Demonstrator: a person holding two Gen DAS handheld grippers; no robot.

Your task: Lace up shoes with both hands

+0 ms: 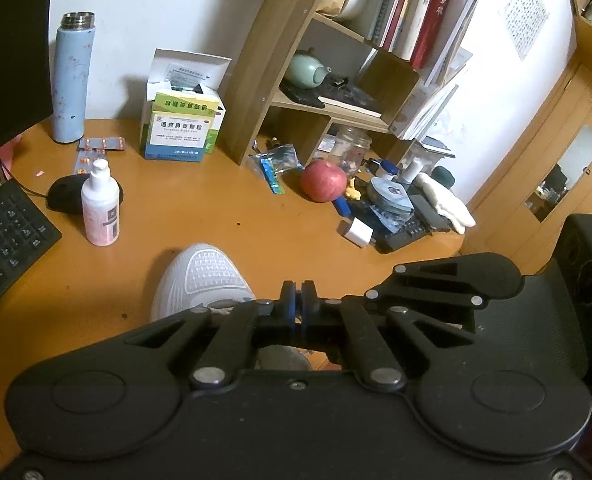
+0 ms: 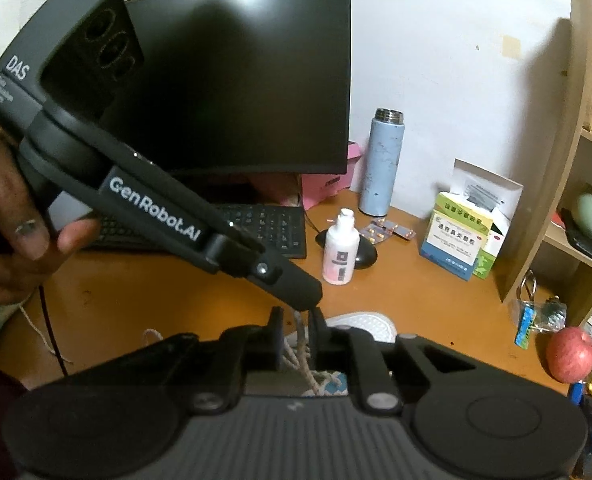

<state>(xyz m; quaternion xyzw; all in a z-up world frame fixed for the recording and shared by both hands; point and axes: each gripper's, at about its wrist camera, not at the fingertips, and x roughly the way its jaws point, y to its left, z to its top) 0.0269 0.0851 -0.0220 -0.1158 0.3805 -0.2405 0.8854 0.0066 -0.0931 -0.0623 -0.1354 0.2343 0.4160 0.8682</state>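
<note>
Desk: orange wood, cluttered; bears the shoe near its front edge.
Shoe: white mesh trainer, toe pointing away; likely light, its upper soft, so it may slide when tugged.
Lace: pale cord, limp and thin; best pinched near a free end.
Right gripper: pads nearly together, lace strands between them; whether they pinch it, unclear.
Left gripper: pads together directly over the shoe's lacing; nothing seen held.

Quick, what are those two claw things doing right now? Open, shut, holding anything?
Left gripper: shut; whether it pinches anything cannot be told.
Right gripper: nearly shut, with the lace between its fingers.
</note>
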